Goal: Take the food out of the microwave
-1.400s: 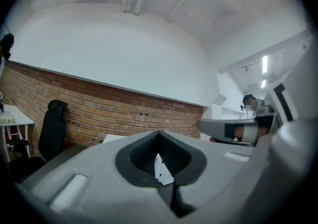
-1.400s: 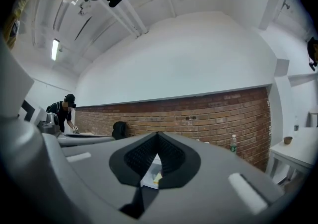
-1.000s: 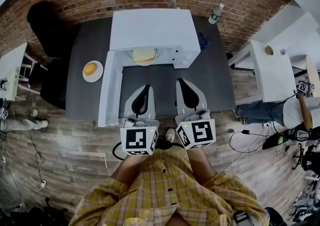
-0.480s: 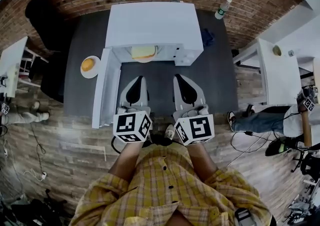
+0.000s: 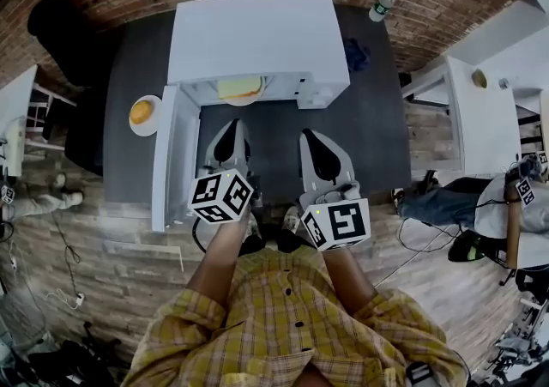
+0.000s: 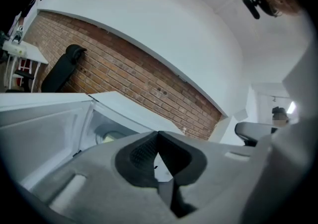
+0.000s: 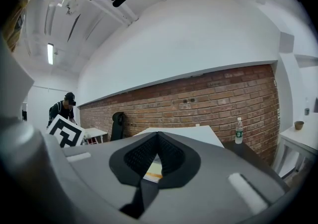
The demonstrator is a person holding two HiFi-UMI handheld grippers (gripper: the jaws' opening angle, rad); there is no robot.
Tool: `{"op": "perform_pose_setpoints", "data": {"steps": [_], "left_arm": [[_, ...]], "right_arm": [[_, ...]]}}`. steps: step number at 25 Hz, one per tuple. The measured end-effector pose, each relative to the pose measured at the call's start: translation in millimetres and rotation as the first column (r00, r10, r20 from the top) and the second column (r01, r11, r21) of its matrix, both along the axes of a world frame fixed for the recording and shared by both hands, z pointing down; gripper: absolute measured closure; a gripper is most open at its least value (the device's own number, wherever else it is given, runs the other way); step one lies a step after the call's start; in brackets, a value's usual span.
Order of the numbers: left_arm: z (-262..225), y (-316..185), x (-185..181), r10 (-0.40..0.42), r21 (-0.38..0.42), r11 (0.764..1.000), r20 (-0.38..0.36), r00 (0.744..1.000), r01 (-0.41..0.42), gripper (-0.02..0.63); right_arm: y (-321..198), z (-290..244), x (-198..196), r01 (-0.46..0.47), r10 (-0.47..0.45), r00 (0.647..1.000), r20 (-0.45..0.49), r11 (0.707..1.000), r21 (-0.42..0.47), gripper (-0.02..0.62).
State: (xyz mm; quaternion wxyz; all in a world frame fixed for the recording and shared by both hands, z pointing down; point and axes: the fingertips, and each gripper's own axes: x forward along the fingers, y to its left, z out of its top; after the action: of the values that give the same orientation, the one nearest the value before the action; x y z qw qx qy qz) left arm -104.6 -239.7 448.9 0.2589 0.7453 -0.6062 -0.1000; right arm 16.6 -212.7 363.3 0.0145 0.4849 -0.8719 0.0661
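The microwave [image 5: 257,33] stands on the dark table [image 5: 369,128] with its door [image 5: 174,158] swung fully open to the left, so the opening step looks done. The food [image 5: 239,87], a pale yellow slab that looks like bread or a sandwich, lies on a white plate [image 5: 243,100] just inside the cavity, at its front edge; it has not been lifted out.

The left gripper [image 5: 231,126] and the right gripper [image 5: 310,135] are side by side over the table in front of the opening, both pointing toward it and both apart from the plate. In the left gripper view the jaws meet at their tips with nothing between them, and the right gripper view shows the same: jaws narrowed together, empty, with the food only glimpsed far beyond them.

So what is left, by my reading, is nearly the whole of the task proper: part the jaws, reach into the cavity, take the plate by its rim, draw it out level and set it on the table. A small plate [image 5: 143,115] with a round orange item sits to the left of the door, well out of the way
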Motion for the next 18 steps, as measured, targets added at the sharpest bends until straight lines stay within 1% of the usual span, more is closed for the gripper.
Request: {"op": "perform_pose_setpoints", "data": {"steps": [4, 7, 8, 9, 12, 15, 18], "left_arm": [[29.3, -18.5, -2.1, -0.008, -0.051, 0.999, -0.114, 0.994, 0.002, 0.606], [49.2, -28.0, -4.1, -0.02, -0.079, 0.997, -0.152, 0.988, 0.008, 0.606], [55.7, -30.9, -4.2, -0.024, -0.091, 0.996, -0.171, 0.985, 0.009, 0.599], [62.1, -34.0, -4.2, -0.03, -0.105, 0.994, -0.195, 0.98, 0.009, 0.57], [81.1, -43.9, -6.5, -0.063, -0.143, 0.989, -0.274, 0.96, 0.024, 0.565], [104.8, -50.3, -9.4, -0.099, -0.178, 0.983, -0.366, 0.925, 0.035, 0.541], [129.3, -56.9, -9.8, -0.113, -0.206, 0.978, -0.409, 0.905, 0.028, 0.535]], "right_arm": [[-7.8, 5.5, -1.7, 0.003, -0.003, 1.0, -0.003, 1.0, -0.007, 0.591], [-11.1, 11.2, -2.7, 0.007, -0.007, 1.0, -0.008, 1.0, -0.013, 0.592], [-12.4, 13.0, -2.6, 0.008, -0.009, 1.0, -0.01, 1.0, -0.015, 0.591], [-14.2, 14.6, -2.4, 0.009, -0.009, 1.0, -0.011, 1.0, -0.019, 0.592], [-21.2, 18.8, -2.2, 0.011, -0.011, 1.0, -0.013, 1.0, -0.029, 0.591], [-25.4, 25.7, -2.0, 0.01, -0.01, 1.0, -0.007, 0.999, -0.045, 0.591], [-31.4, 31.4, -3.9, 0.008, -0.008, 1.0, 0.001, 0.998, -0.057, 0.591]]}}
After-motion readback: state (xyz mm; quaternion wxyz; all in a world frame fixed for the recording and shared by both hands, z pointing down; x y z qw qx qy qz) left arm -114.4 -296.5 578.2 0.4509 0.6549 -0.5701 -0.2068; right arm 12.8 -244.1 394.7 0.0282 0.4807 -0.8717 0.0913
